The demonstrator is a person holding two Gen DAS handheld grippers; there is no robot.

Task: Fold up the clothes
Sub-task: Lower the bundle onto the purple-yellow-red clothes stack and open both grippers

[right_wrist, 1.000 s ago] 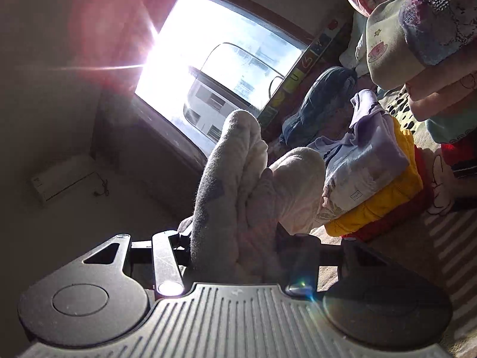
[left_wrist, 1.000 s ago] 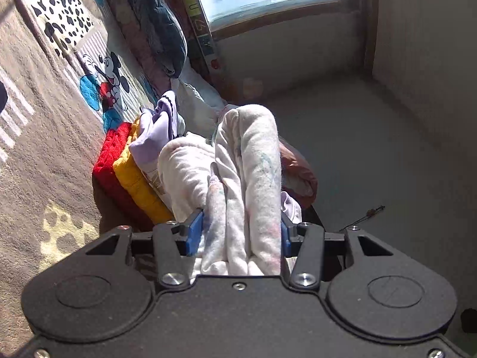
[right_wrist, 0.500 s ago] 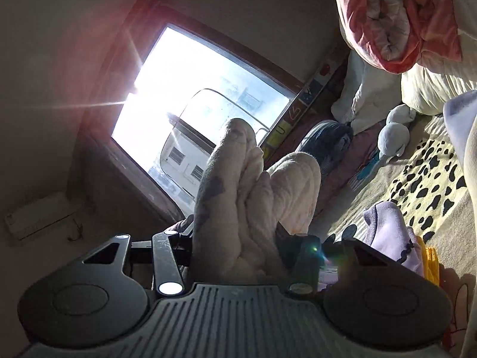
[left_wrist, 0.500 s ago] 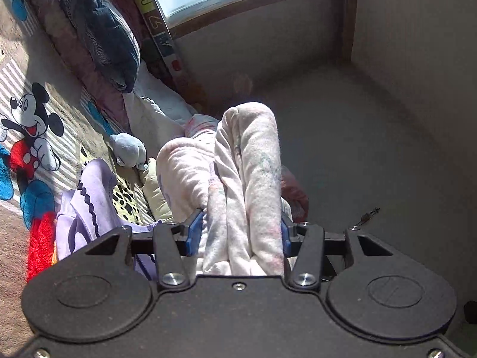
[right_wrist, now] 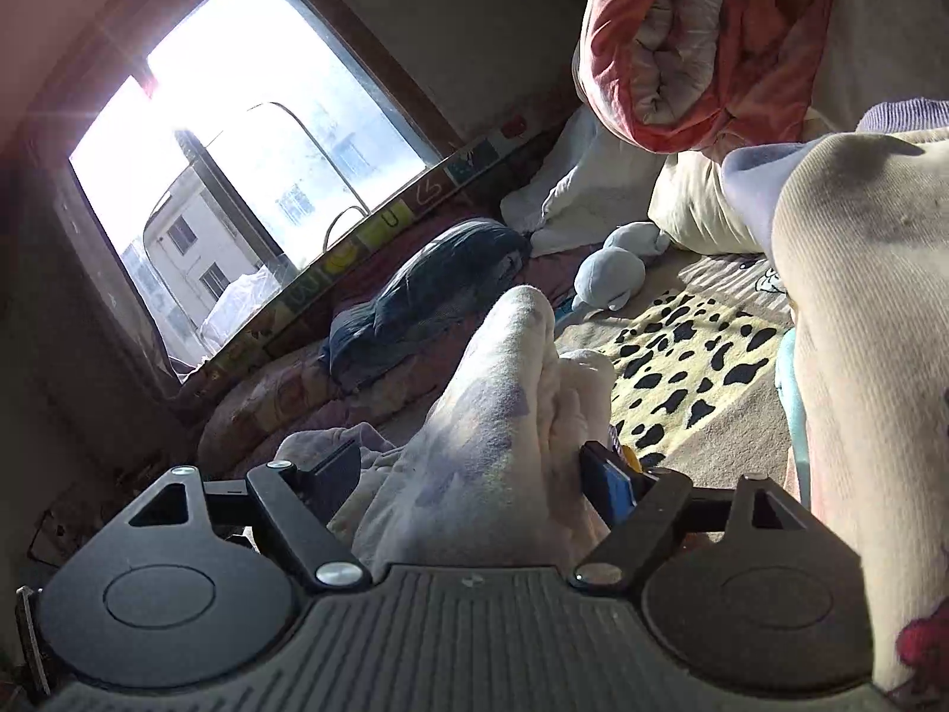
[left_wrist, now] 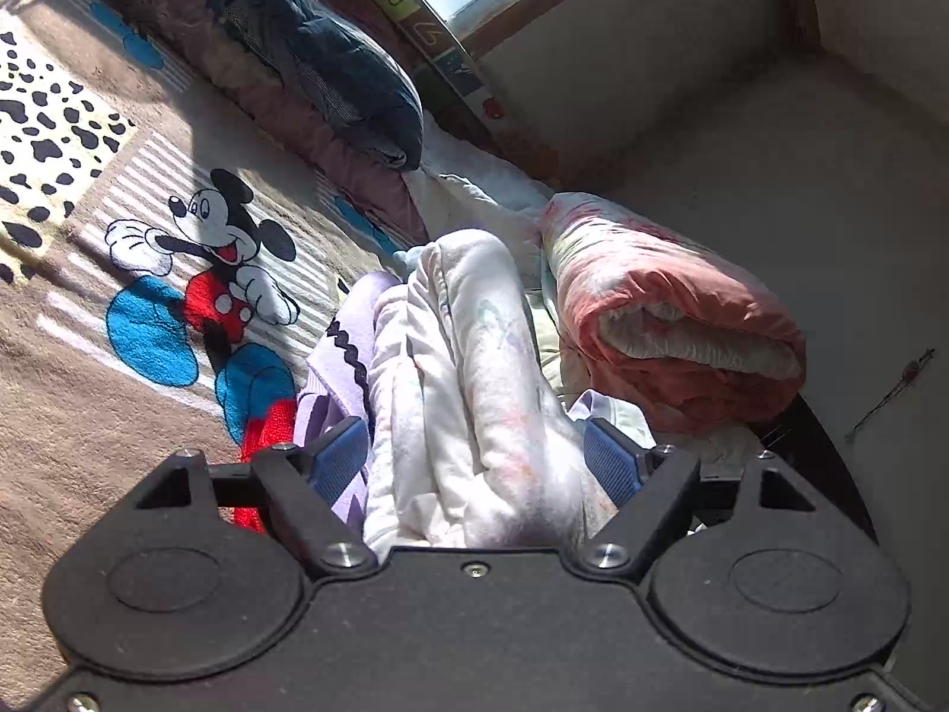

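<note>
A folded white garment with a faint pastel print (left_wrist: 474,356) lies between the blue pads (left_wrist: 338,457) of my left gripper (left_wrist: 474,457). The jaws stand a little wider than the cloth, and a gap shows on the left side. Under the garment I see a lavender garment (left_wrist: 338,344) and a red one (left_wrist: 261,433) of a stack. In the right wrist view the same white garment (right_wrist: 504,385) sits between the fingers of my right gripper (right_wrist: 468,474), also open, with a gap beside its left pad (right_wrist: 335,469).
A Mickey Mouse blanket (left_wrist: 207,273) covers the bed. A rolled red-and-white quilt (left_wrist: 670,320) lies just right of the stack against the wall. A dark blue bundle (left_wrist: 338,71) and a grey plush toy (right_wrist: 617,273) lie near the window (right_wrist: 249,136). A cream garment (right_wrist: 860,356) looms at right.
Both grippers carried the white garment over and down onto the stack with the lavender top. Their pads, earlier tight on the cloth, now stand wider apart.
</note>
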